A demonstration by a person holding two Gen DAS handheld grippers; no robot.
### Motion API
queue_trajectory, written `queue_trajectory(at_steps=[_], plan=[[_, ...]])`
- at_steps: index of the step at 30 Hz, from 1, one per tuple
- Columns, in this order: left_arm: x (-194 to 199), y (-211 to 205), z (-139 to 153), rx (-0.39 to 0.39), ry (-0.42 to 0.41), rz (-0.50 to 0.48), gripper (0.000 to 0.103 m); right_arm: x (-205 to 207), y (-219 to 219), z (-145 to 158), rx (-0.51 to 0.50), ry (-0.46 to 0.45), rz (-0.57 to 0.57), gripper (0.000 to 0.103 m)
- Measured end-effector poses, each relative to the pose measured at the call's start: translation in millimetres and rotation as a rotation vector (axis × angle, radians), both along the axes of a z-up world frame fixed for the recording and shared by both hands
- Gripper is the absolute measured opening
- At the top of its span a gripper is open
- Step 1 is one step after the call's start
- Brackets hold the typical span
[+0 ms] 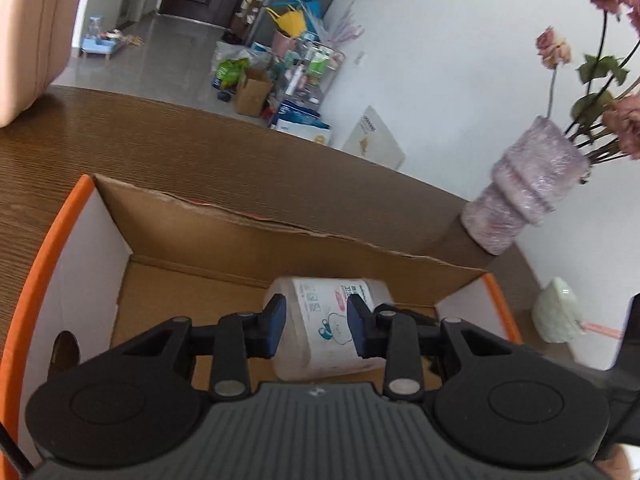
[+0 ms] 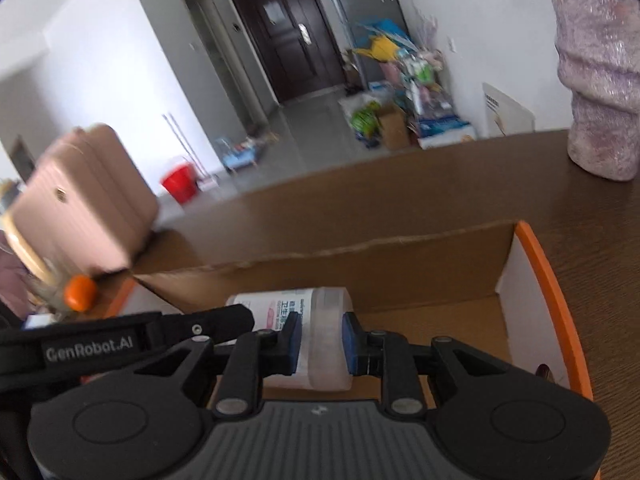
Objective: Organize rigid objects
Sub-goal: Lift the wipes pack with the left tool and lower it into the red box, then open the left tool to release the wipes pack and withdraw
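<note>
Both the left gripper (image 1: pixel 316 326) and right gripper (image 2: pixel 320 344) clasped the translucent cylindrical plastic wipes canister (image 1: pixel 320 328) inside the orange-edged cardboard box (image 1: pixel 192 216); releasing it seemingly remained.

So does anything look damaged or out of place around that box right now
Yes. The cardboard box's far wall has a ragged, torn top edge instead of a clean one. Inside, the plastic container lies on its side between the left hand-held gripper's fingers. Nothing looks spilled.

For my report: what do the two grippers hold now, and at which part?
Both grip one translucent canister: left gripper across its labelled body, right gripper across its plain end.
</note>
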State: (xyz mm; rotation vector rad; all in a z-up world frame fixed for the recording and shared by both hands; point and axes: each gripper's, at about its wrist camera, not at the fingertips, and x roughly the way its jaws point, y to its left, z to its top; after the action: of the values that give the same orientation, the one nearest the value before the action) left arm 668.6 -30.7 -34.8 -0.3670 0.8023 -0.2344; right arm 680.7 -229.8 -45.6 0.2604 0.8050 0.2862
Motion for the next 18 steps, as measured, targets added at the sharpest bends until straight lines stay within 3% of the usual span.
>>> queue_trajectory(at_steps=[1,3,5,9,15,16,18], plan=[[0,-1,1,0.010,-0.001,0.002,0.035,1,4,1,-0.008,-0.005,0.004,0.021],[-2,-2,6,0.046,-0.026,0.022,0.038,3,13,4,-0.077,-0.016,-0.007,0.029],[-5,-2,13,0.081,-0.056,0.035,0.056,6,15,5,-0.078,-0.008,-0.024,0.036],[-23,4,34,0.189,-0.140,0.045,0.073,-3,14,14,-0.103,-0.040,-0.017,0.050],[-66,23,80,0.374,-0.234,0.076,0.093,-41,0,65,-0.180,-0.131,0.003,0.062],[-77,26,88,0.408,-0.267,0.093,0.102,-47,-5,75,-0.196,-0.140,-0.002,0.067],[-102,34,103,0.471,-0.363,0.116,0.103,-64,-14,93,-0.253,-0.173,-0.015,0.081]])
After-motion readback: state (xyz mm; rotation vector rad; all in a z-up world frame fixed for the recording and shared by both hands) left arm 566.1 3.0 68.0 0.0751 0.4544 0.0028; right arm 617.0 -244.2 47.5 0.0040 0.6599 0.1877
